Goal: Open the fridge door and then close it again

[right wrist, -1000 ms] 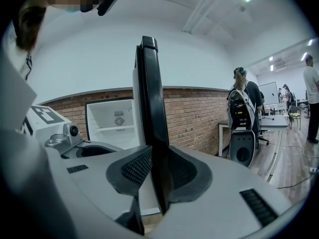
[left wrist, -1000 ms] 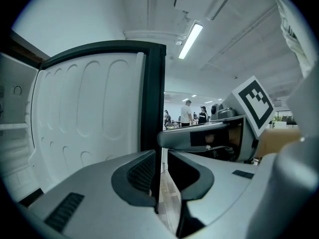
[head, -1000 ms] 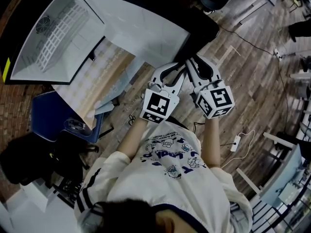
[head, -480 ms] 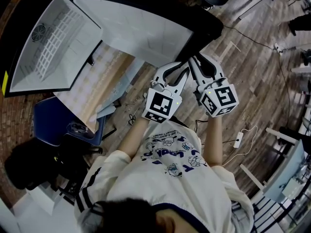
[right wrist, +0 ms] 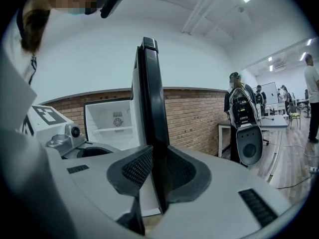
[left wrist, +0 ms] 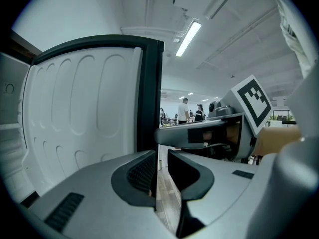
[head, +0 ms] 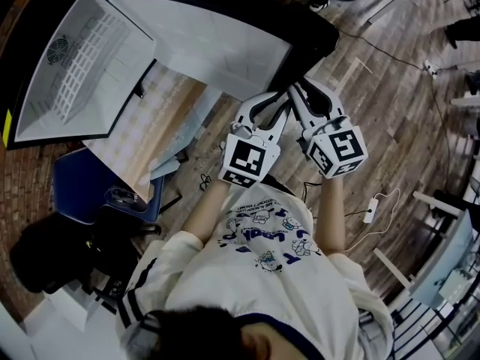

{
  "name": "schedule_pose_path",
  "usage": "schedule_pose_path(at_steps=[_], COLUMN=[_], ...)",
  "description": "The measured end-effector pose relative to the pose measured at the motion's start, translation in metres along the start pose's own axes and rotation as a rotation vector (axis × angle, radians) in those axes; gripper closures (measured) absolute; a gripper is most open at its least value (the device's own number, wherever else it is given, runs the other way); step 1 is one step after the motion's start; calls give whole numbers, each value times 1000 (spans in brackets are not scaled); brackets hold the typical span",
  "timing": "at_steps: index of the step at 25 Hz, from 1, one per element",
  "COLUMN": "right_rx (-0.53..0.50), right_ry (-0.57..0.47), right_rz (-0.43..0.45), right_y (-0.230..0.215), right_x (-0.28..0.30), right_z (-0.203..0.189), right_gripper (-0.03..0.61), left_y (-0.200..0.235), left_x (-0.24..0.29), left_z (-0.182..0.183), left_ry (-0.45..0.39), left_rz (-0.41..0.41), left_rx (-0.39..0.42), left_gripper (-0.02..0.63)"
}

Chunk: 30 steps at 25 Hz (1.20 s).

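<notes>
The fridge (head: 82,58) stands open, its white inside bare. Its door (head: 202,36) is swung wide, white lining up and black rim toward me. My right gripper (head: 297,90) (right wrist: 158,173) grips the door's (right wrist: 149,98) free black edge; its jaws have just been closing, and both pads press on that edge. My left gripper (head: 279,102) (left wrist: 162,166) is beside it at the same edge. A narrow gap between its pads shows only floor, and the door's (left wrist: 84,108) black rim rises just ahead of its left finger.
A blue chair (head: 82,186) and a dark bag (head: 37,253) sit left of me. A patterned board (head: 150,126) leans below the fridge. A power strip with cable (head: 367,220) lies on the wood floor. People (left wrist: 183,108) stand far off, and one with a backpack (right wrist: 241,108) is at the right.
Both grippers stay at the door's edge and the door stands as before. Only the head view has shifted slightly.
</notes>
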State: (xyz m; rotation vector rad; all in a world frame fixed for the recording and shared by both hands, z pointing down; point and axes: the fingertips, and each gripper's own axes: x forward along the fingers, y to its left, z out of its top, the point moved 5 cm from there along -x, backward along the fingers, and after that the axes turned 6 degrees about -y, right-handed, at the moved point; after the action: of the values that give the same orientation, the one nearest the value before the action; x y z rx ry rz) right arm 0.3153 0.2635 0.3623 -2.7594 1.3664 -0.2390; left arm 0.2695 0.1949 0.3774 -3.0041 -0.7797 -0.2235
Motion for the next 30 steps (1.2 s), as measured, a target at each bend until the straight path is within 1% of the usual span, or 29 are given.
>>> schedule_pose_path(at_steps=[14,25,30], right_rx=[-12,-31,-46], right_ry=[12,36,46], right_rz=[55,149,195], right_y=[30,70,88], right_x=[-16,-30,-34], right_z=[-5,-12,-15], right_gripper=[488,488,488], left_y=[-19,-33,-35], left_x=[-35,-70,-88], left_z=[-8,-14,-18], left_ry=[5,-7,-4], left_rz=[72,146,198], left_rx=[-11,-18,-24], left_gripper=[528,526,515])
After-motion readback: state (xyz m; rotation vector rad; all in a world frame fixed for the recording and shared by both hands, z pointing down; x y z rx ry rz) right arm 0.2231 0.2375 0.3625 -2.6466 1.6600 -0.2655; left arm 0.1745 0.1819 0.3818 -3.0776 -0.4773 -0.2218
